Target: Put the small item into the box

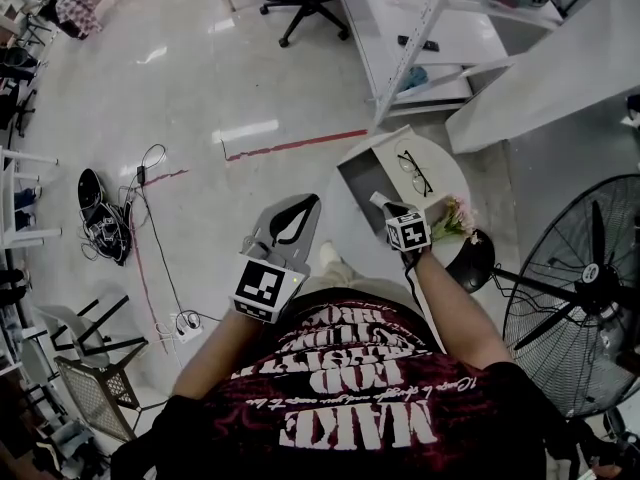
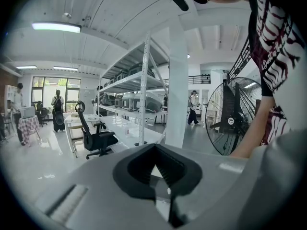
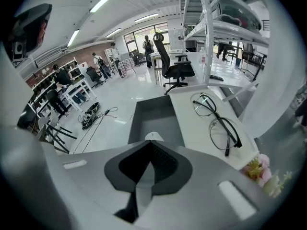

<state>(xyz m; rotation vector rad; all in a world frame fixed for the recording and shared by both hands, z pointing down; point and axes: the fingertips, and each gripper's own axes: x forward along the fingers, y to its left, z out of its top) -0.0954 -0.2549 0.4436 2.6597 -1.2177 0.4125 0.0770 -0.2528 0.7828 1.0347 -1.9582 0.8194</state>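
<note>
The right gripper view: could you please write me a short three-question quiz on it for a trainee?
1. True or false: the glasses lie inside the grey box.
2. What lies at the table edge near the glasses? A. flowers B. mug C. book
3. Are the fingers of the right gripper together or apart?
Key: 1 false, they lie on the table beside it; 2 A; 3 together.

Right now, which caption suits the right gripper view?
Shut right tool points toward the open grey box; glasses lie on the white table beside it.
</note>
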